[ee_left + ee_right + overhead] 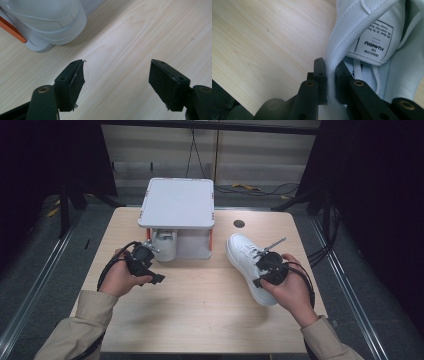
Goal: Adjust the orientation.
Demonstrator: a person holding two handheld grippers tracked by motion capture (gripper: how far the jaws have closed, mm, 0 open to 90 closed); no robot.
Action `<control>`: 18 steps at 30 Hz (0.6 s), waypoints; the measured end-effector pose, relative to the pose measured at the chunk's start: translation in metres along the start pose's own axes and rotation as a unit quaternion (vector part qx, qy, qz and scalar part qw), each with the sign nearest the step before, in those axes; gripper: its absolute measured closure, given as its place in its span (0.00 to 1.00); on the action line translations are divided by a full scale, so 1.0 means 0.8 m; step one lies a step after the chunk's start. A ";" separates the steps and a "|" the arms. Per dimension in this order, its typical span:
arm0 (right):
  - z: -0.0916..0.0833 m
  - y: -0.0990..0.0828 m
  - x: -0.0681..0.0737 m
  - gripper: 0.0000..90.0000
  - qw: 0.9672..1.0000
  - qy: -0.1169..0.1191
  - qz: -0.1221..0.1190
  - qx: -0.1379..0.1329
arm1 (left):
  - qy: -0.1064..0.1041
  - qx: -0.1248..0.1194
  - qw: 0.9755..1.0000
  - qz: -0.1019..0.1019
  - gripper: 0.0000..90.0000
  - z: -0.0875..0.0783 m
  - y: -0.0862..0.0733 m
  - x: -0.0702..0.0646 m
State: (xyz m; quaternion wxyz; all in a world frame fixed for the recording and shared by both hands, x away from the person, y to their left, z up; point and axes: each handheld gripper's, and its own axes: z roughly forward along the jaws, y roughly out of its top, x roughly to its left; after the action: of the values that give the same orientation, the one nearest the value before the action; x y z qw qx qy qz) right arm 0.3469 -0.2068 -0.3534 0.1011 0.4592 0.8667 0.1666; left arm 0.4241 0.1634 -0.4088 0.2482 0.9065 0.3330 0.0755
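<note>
Sneaker: white sneaker [248, 265] lay right of centre on the tabletop [200, 310].
Right hand-held gripper [330, 80]: clamped on its collar edge.
Left hand-held gripper [116, 75]: open, empty.
Handling: probably light, soft upper; collar suited pinching.

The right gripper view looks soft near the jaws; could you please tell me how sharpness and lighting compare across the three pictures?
Right gripper view: white fabric shoe label legible, right gripper blurred up close. Left gripper view: light wooden table grain crisp, evenly lit, open left gripper casting little shadow. High view: table bright, surroundings dark.
</note>
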 end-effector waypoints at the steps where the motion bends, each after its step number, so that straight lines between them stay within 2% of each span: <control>1: 0.000 0.000 0.003 0.92 1.000 0.003 -0.002 0.001 | -0.001 0.001 1.000 -0.003 0.31 0.000 0.001 0.000; 11: 0.003 0.012 0.037 0.92 0.999 0.016 -0.043 0.003 | 0.004 0.001 1.000 0.001 0.31 -0.008 0.011 0.000; 12: 0.003 0.013 0.041 0.91 0.999 0.011 -0.047 0.005 | 0.004 0.001 1.000 -0.002 0.31 -0.009 0.011 0.001; 18: 0.005 0.026 0.065 0.91 0.997 0.025 -0.067 0.004 | 0.008 0.000 1.000 -0.004 0.31 -0.013 0.011 0.007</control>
State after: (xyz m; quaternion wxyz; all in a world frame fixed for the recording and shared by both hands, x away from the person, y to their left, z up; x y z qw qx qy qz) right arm 0.3353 -0.1521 -0.3499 0.0887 0.3961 0.8984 0.1676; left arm 0.4300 0.1651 -0.3952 0.2457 0.9045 0.3390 0.0820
